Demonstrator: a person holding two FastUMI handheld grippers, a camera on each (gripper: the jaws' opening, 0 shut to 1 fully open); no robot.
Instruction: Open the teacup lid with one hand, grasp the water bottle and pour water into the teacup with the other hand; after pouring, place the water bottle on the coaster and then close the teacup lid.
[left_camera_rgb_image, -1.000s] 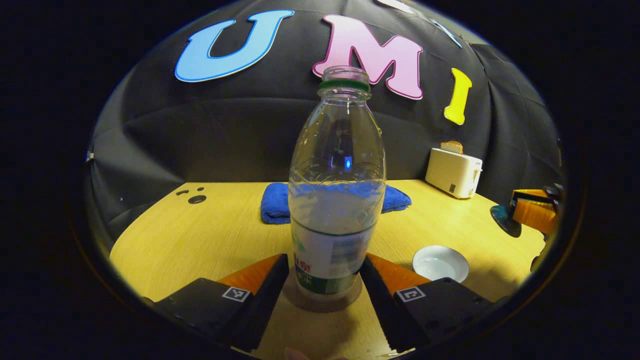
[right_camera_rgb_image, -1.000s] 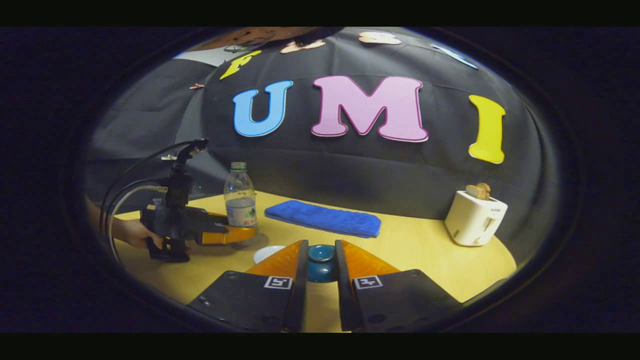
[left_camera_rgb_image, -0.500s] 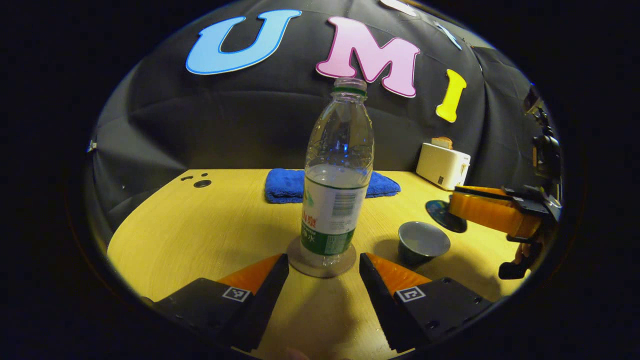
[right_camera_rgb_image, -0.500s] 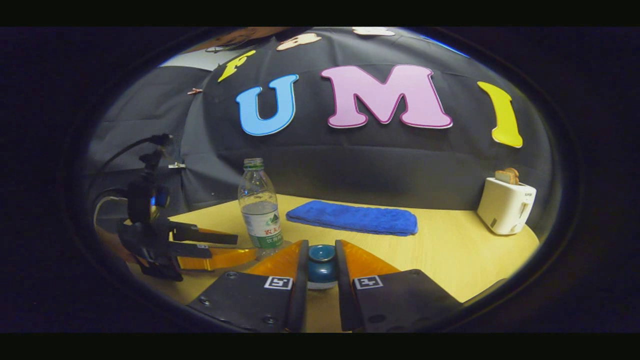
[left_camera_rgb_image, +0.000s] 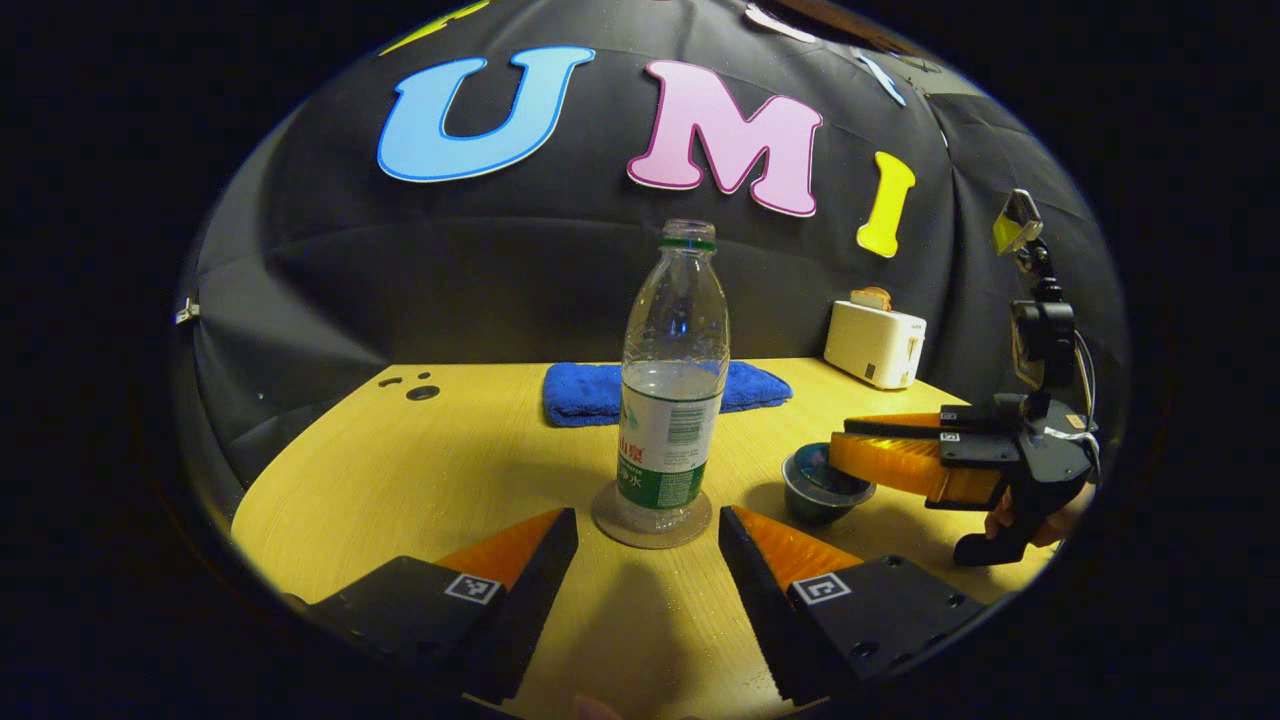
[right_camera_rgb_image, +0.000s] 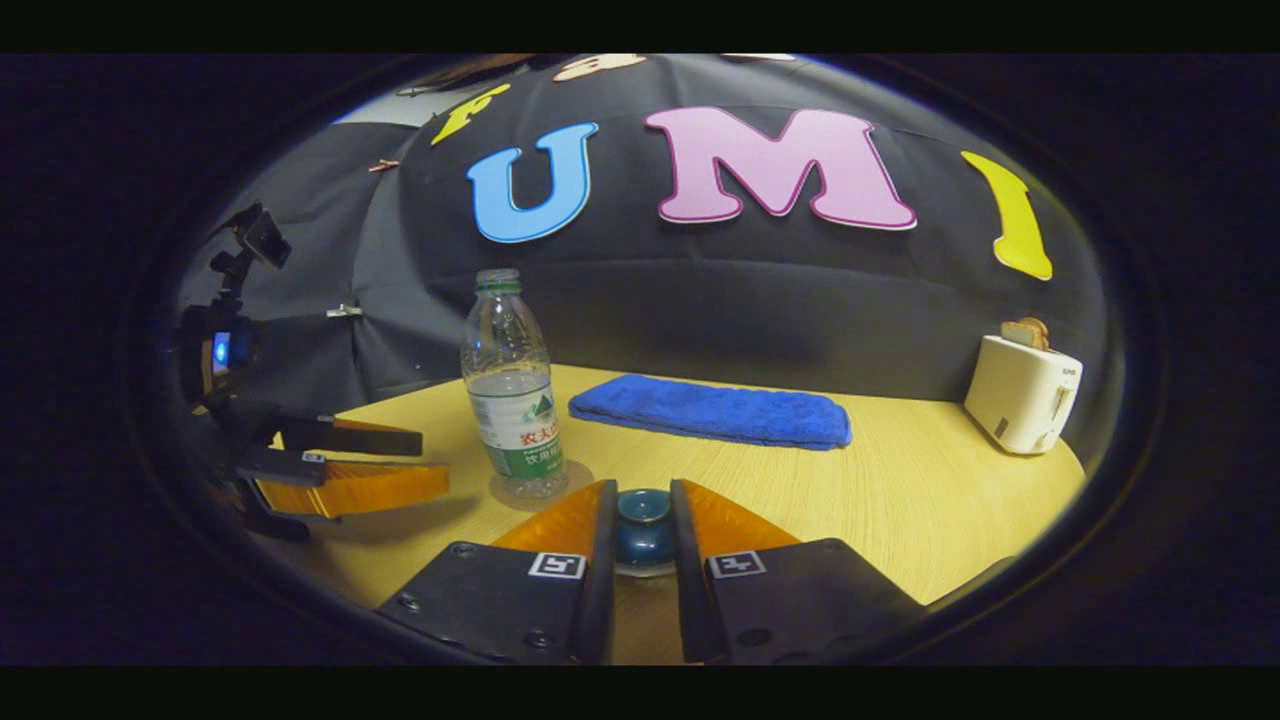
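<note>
Lid (right_camera_rgb_image: 643, 505) pinched in my right claw (right_camera_rgb_image: 640, 545), sitting on the teacup (left_camera_rgb_image: 822, 488); closing is underway, so next I judge it needs releasing. My left claw (left_camera_rgb_image: 648, 545) gapes, just short of the bottle (left_camera_rgb_image: 672, 385) (on its coaster (left_camera_rgb_image: 652, 522)). Wooden counter (left_camera_rgb_image: 450, 470), blue towel (right_camera_rgb_image: 712, 410), toaster (right_camera_rgb_image: 1022, 392) behind.

One water bottle (left_camera_rgb_image: 671, 385) stands at the centre of the left gripper view, on one coaster (left_camera_rgb_image: 652, 518); one teacup (left_camera_rgb_image: 822, 487) with one lid (right_camera_rgb_image: 643, 522) at four o'clock; one blue cloth (left_camera_rgb_image: 665, 388) at twelve; one toaster (left_camera_rgb_image: 874, 343) at two; two grippers, the left gripper (left_camera_rgb_image: 648, 545) and the right gripper (right_camera_rgb_image: 642, 529); one table (left_camera_rgb_image: 450, 470).
</note>
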